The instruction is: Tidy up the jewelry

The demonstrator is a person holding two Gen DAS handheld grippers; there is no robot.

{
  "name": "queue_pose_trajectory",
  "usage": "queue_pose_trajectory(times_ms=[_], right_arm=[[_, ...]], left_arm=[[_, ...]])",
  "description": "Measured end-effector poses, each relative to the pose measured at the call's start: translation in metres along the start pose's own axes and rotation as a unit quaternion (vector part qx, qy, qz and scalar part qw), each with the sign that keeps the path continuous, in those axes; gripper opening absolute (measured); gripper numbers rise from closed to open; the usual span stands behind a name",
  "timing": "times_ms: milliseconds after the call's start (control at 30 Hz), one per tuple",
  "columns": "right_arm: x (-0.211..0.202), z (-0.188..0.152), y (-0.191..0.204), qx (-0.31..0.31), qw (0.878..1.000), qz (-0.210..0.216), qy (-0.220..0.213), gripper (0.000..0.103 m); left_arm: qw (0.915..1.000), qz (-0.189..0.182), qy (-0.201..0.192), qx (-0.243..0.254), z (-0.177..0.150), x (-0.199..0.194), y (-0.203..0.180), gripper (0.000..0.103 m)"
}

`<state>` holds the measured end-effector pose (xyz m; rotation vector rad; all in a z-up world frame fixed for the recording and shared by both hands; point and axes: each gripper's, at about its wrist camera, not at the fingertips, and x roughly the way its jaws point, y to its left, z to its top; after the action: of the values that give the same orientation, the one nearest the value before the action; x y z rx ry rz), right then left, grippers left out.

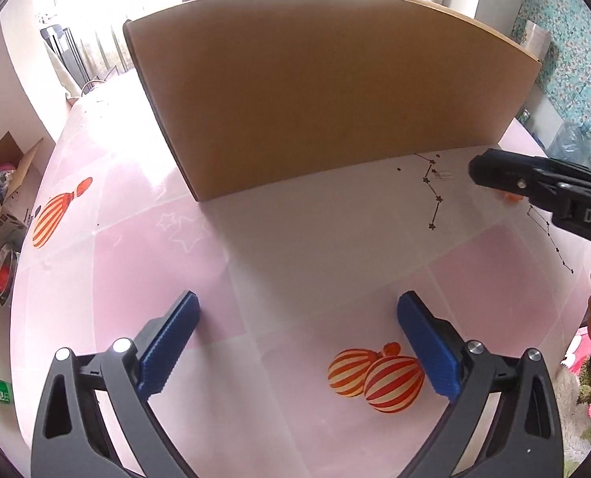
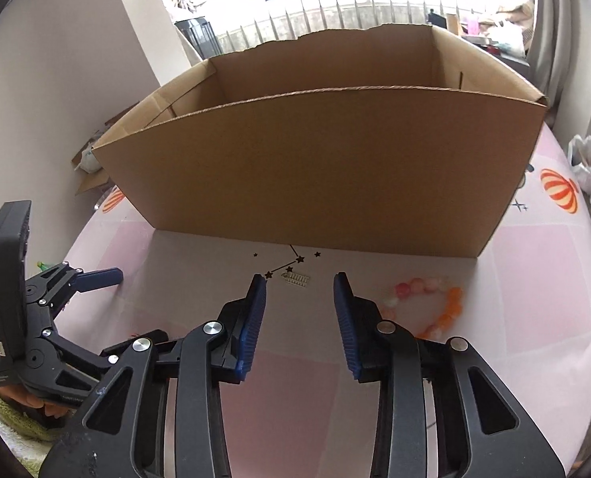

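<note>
Pick-up step, nothing gripped yet. Left gripper (image 1: 297, 342) wide apart, empty, tilted down over bare tablecloth (image 1: 279, 239). Right gripper (image 2: 299, 318) narrowed but gapped, empty, aimed at small silver clasp (image 2: 296, 279) at 12 o'clock. Bead bracelet (image 2: 434, 306) at 2 o'clock (untouched), cardboard box (image 2: 315, 167) beyond. Next: advance, straddle clasp, close.
</note>
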<state>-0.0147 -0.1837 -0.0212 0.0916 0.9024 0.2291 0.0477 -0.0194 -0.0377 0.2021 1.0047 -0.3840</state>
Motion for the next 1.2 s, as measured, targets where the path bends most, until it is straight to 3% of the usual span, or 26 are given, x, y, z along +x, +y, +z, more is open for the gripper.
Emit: queue_pose_trajectory(times_ms=[333,433,600,667,800,900,1067,1200], right_arm=[[0.027,0.01,0.02,-0.079,0.996,-0.04,0.013,0.018],[0.026,0.008,0.027,-0.09,0.995,-0.031,0.023,0.006],[0.021,0.0,0.039,-0.103,0.994,-0.014,0.039,0.002],[0.018,-0.004,0.042,-0.098,0.994,-0.003,0.045,0.002],[0.014,-0.012,0.041,-0.055,0.994,0.068,0.064,0.002],[0.009,-0.015,0.039,-0.03,0.992,0.096,0.075,0.002],[-0.016,-0.016,0.02,0.016,0.996,0.074,0.052,0.005],[-0.011,-0.016,0.015,0.033,0.995,0.064,0.071,0.005]], left_arm=[[0.9999,-0.005,-0.007,0.006,0.0,-0.005,0.007,0.098],[0.9999,-0.006,-0.01,0.007,0.001,0.0,0.005,0.098],[0.9997,-0.008,-0.021,0.009,-0.006,-0.003,0.001,0.098],[0.9996,-0.009,-0.024,0.01,-0.008,-0.004,0.001,0.098],[0.9994,-0.01,-0.033,0.011,-0.014,-0.006,-0.001,0.098],[0.9992,-0.01,-0.037,0.011,-0.018,-0.009,-0.002,0.098],[0.9991,-0.012,-0.039,0.013,-0.022,-0.009,-0.001,0.098],[0.9989,-0.013,-0.043,0.014,-0.025,-0.009,0.0,0.098]])
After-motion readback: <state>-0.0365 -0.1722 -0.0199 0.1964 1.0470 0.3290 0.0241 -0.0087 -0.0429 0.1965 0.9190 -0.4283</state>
